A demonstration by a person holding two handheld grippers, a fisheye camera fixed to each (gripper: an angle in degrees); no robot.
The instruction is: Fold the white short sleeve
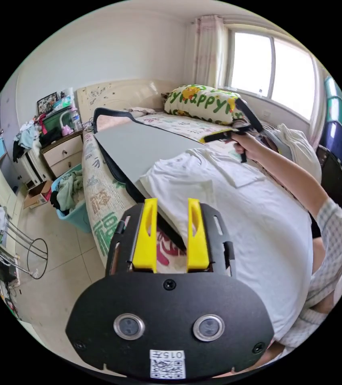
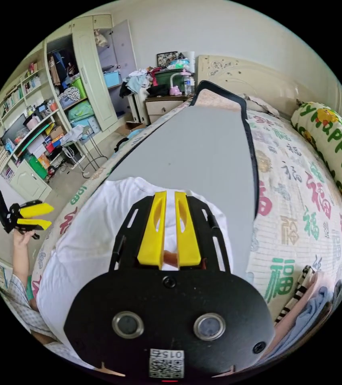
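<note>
The white short-sleeve shirt [image 1: 235, 216] lies flat on a grey board [image 1: 139, 146] on the bed, collar toward the headboard, with one sleeve folded inward. My left gripper [image 1: 173, 202] is open, hovering off the shirt's near side with nothing between its jaws. A hand holds my right gripper [image 1: 207, 138] just above the collar end, jaws close together. In the right gripper view, the right gripper [image 2: 169, 194] hangs over the shirt [image 2: 86, 244], only a thin slit between its jaws and no cloth in them. The open left gripper [image 2: 38, 216] is beyond the bed's edge.
A teal basket of clothes [image 1: 72, 200] and a wire stand [image 1: 34, 252] stand on the floor beside the bed. A printed pillow [image 1: 203, 102] lies near the headboard. Folded clothes [image 2: 307, 304] sit at the bed's corner. A nightstand [image 2: 165, 106] and wardrobe [image 2: 94, 68] line the wall.
</note>
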